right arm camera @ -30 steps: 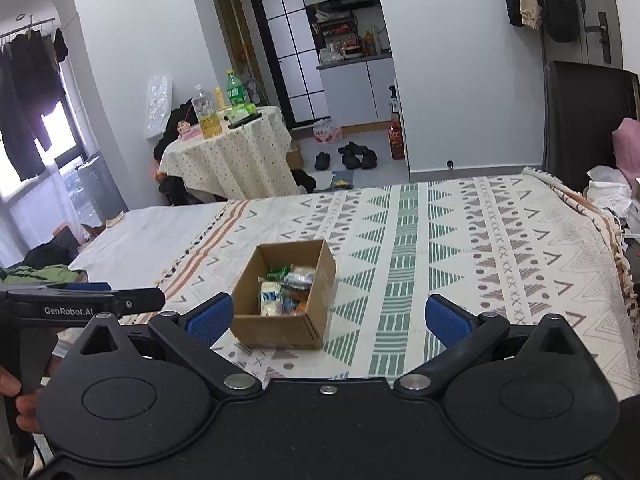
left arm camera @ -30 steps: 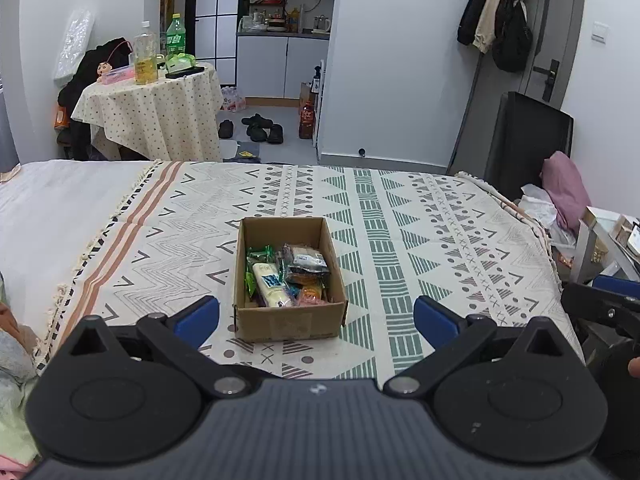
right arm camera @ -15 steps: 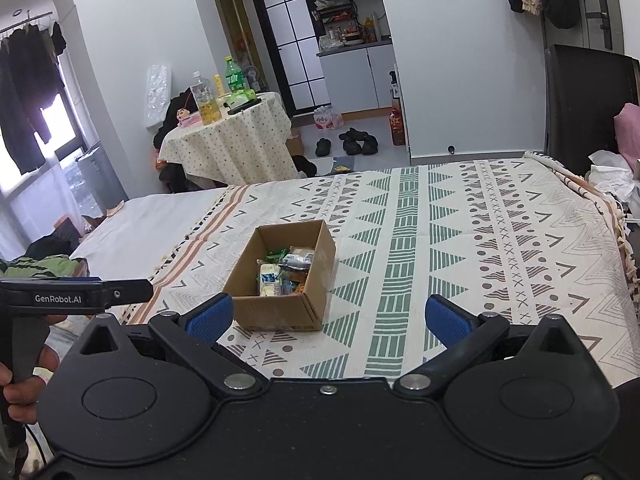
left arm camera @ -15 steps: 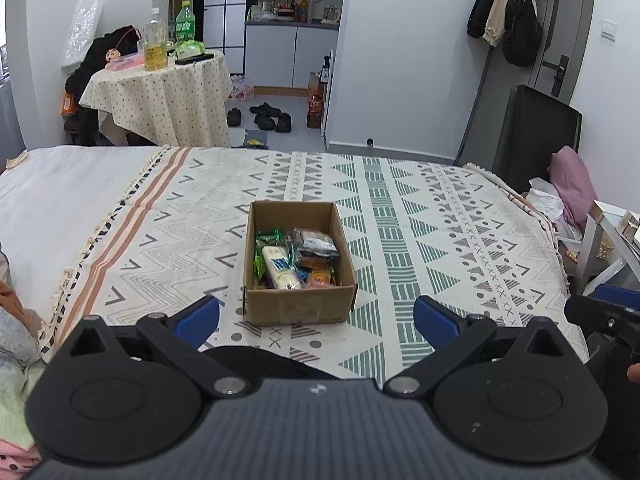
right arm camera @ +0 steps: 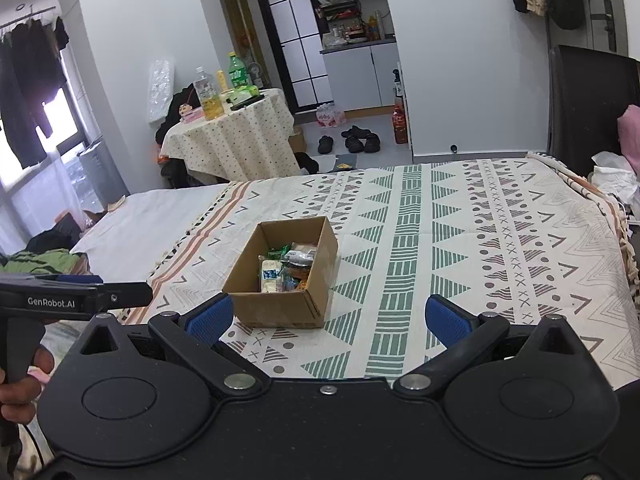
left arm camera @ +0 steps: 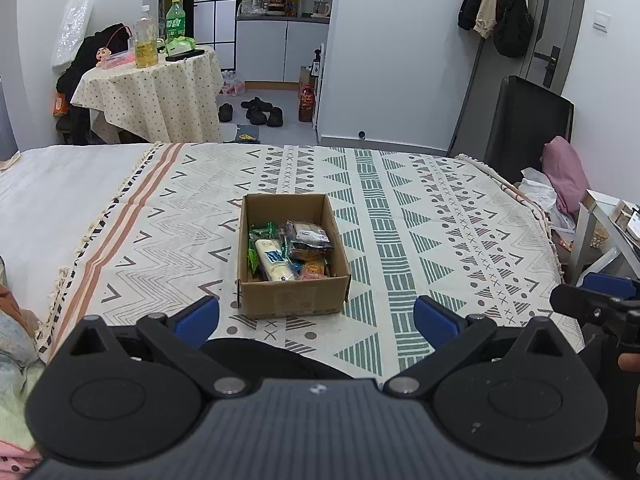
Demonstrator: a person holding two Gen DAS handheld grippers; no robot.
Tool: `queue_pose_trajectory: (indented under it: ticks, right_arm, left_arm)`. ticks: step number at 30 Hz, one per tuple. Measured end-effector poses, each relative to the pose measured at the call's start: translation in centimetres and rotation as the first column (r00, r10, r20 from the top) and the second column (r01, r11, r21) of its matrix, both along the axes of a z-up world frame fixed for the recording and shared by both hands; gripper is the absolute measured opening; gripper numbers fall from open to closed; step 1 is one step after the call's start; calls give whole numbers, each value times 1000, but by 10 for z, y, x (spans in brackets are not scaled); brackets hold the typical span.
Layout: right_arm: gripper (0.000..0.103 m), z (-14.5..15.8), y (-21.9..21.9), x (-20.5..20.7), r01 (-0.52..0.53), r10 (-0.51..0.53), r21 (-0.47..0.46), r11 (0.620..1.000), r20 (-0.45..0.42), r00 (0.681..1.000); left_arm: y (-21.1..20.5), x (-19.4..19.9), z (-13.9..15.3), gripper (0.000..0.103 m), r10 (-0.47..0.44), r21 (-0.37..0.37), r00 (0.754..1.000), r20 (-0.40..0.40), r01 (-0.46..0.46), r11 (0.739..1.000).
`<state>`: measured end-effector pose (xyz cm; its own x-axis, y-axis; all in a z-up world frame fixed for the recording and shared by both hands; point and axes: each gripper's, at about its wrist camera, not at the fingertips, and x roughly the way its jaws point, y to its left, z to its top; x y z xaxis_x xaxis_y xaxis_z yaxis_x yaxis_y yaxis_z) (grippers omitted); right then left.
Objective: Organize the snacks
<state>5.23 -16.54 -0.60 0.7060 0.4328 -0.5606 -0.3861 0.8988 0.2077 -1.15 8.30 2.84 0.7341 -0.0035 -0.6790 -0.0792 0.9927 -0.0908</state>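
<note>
Left gripper [left arm camera: 316,316]: sat at the bottom of the left wrist view, blue-padded fingers spread wide with nothing between them, held above the blanket's near edge.
Right gripper [right arm camera: 327,316]: filled the bottom of the right wrist view, fingers likewise wide apart and empty; its side also showed at the right edge of the left wrist view.
Cardboard box [left arm camera: 292,300]: stood open-topped on the patterned blanket [left arm camera: 420,220], centre of the left wrist frame, just beyond the gap between the fingers; in the right wrist view it lay left of centre [right arm camera: 276,304], turned at an angle.
Snacks [left arm camera: 290,250]: lay heaped inside the box, among them a cream-coloured packet with a blue label [left arm camera: 274,260], green wrappers and a dark packet; none lay on the blanket.
Hand [right arm camera: 20,380]: gripped the left gripper's handle at the lower left of the right wrist frame.
Round table [left arm camera: 160,92]: stood in the upper left of the left wrist frame, well beyond the bed, with bottles on top.
</note>
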Motion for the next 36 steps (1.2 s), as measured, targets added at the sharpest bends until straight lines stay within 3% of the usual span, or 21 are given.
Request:
queue_pose_trajectory:
  ticks: [36]
  right_arm:
    - [103,3,4,0,-17,17,-10,1000,6,1000]
  left_arm:
    - [5,1,-3,103,16,-15,1000,-16,-16,1000]
